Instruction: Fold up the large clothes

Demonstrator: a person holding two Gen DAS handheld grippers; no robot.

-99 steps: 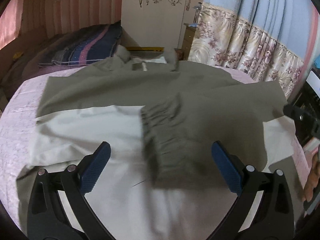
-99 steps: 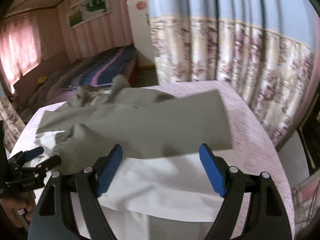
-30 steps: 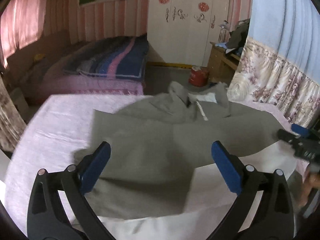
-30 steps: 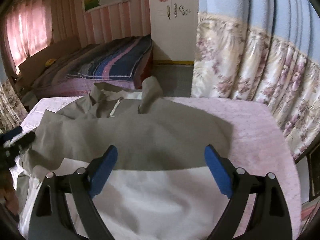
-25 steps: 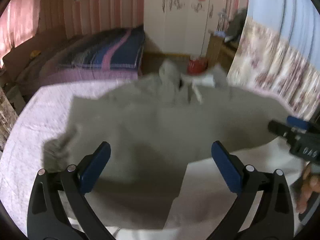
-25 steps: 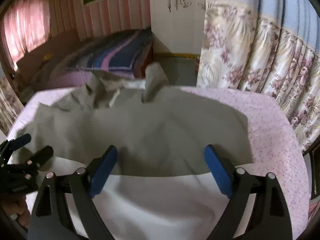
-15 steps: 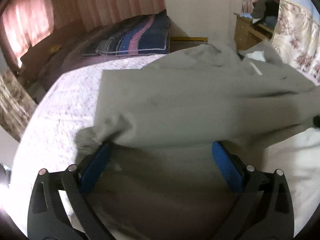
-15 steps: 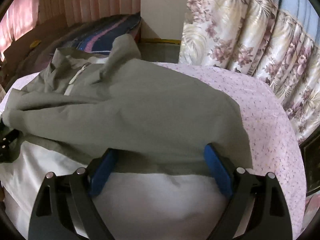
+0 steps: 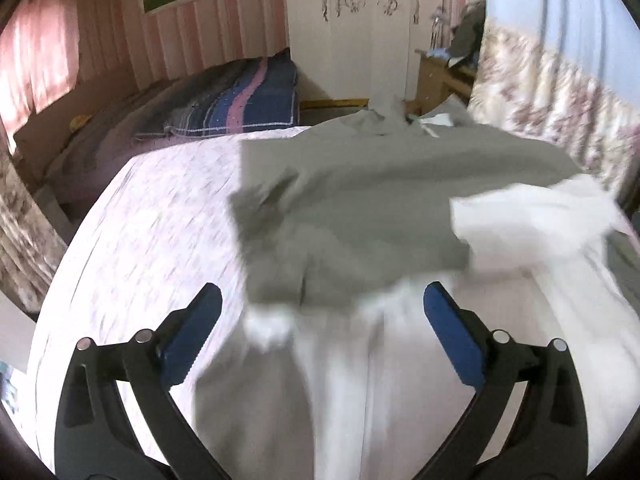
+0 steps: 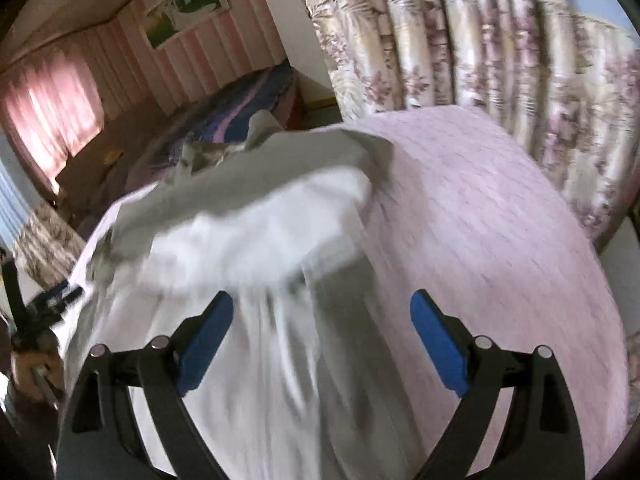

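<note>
Bedroom, pink striped walls; pink flecked desk (image 9: 160, 216) in front of a bed (image 9: 224, 104), floral curtain (image 10: 500, 68) to the desk's right. Wardrobe (image 9: 352, 28) at the back wall beyond the desk.

Jacket (image 9: 380, 208) spread across the desk: grey shell toward the far edge, hood end hanging over the far edge toward the wardrobe, white lining (image 9: 380, 380) on the near part. White hem portion lifted and bunched above the grey shell on the desk's right half, strongly motion-blurred in both views. In the right wrist view, same white fold (image 10: 260, 232) humped over the grey, grey edge showing behind it.

Left claw (image 9: 320, 332): released, blue pads wide apart, nothing between them; positioned over the near left part of the desk, at the lining's edge. Right claw (image 10: 320, 336): released, pads wide apart, cloth below and beyond them, not pinched. Contact of pads with fabric not determinable owing to blur.
</note>
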